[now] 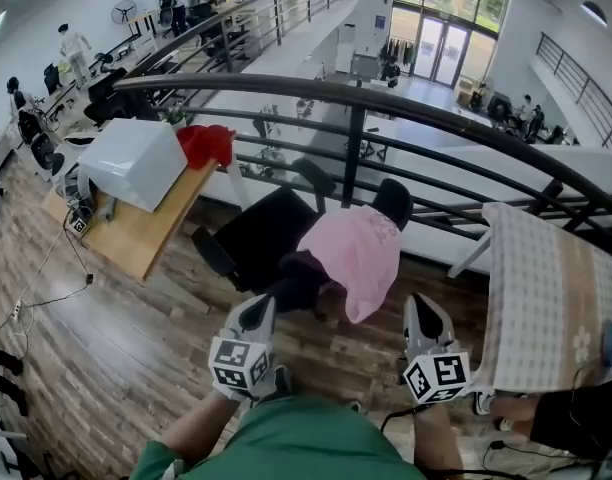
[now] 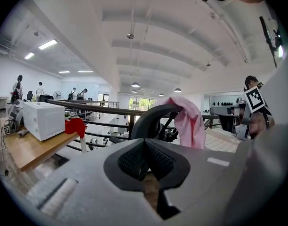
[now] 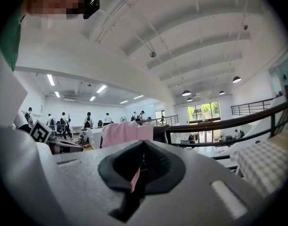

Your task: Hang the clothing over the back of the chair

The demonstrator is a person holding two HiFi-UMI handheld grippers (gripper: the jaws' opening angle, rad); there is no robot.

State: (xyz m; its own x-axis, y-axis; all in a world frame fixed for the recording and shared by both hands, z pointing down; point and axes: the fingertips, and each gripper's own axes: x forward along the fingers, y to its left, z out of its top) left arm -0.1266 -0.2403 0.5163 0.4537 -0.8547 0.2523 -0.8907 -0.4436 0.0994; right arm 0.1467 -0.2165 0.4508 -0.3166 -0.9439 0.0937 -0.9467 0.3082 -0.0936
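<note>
Pink garment (image 1: 361,253) drapes over the top of the office chair (image 1: 266,233) back, so I judge it hung. I hold the left gripper (image 1: 258,310) and right gripper (image 1: 421,310) short of the chair, fingers pressed together, empty.

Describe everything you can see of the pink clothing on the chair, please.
The pink clothing is a plain, pale pink piece of thin, soft-looking cloth. It is draped over the top of the back of the black chair and hangs down in loose folds. In these views, only the chair touches it. What kind of garment it is cannot be told.
</note>
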